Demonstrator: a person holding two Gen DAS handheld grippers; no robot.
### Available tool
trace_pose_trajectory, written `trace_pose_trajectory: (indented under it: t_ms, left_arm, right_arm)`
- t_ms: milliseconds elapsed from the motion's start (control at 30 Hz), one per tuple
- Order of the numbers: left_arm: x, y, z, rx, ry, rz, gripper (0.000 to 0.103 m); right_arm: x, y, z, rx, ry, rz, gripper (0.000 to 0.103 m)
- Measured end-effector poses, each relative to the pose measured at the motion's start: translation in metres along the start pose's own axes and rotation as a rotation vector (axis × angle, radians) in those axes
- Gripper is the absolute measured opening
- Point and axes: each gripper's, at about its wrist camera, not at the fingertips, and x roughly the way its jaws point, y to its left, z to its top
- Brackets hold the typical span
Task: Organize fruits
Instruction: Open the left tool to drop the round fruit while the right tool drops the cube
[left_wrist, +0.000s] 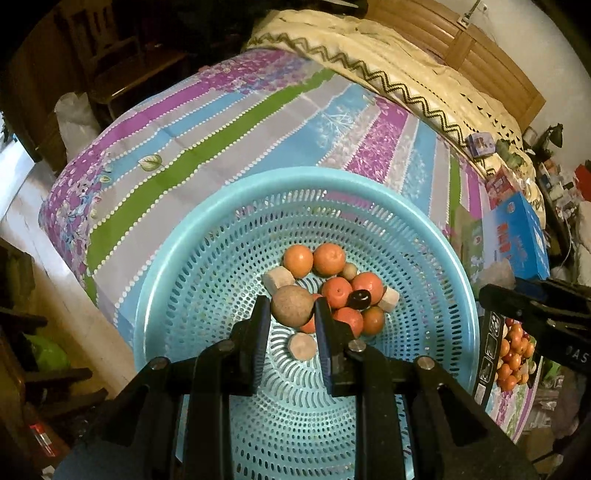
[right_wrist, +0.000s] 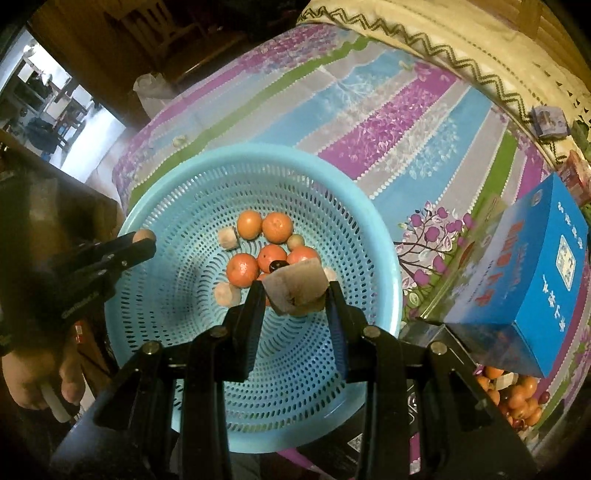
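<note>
Both fisheye views are dim and warm-tinted, with heavy black vignetting in the corners and straight edges bent into curves toward the rim. Daylight glows through a doorway (right_wrist: 48, 107) at upper left of the right wrist view, blown out to pale blue-white. The blue basket (left_wrist: 177, 236) and the striped bedsheet (left_wrist: 229, 122) are evenly lit and fairly sharp; the dark furniture behind is murky and noisy.

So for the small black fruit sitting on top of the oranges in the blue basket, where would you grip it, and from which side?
Across its short middle, coming straight down from above. The small black fruit is oblong and perched on the oranges, so its top is free, while a sideways approach would likely knock the neighbouring fruit.
</note>
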Motion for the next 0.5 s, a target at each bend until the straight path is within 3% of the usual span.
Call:
trace_pose_trajectory:
  t_ms: [500]
  left_arm:
    - [0.0045, -0.0003, 0.0003, 0.000, 0.007, -0.002, 0.024]
  right_arm:
    - [0.0043, 0.0021, 0.0025, -0.003, 0.005, 0.003, 0.034]
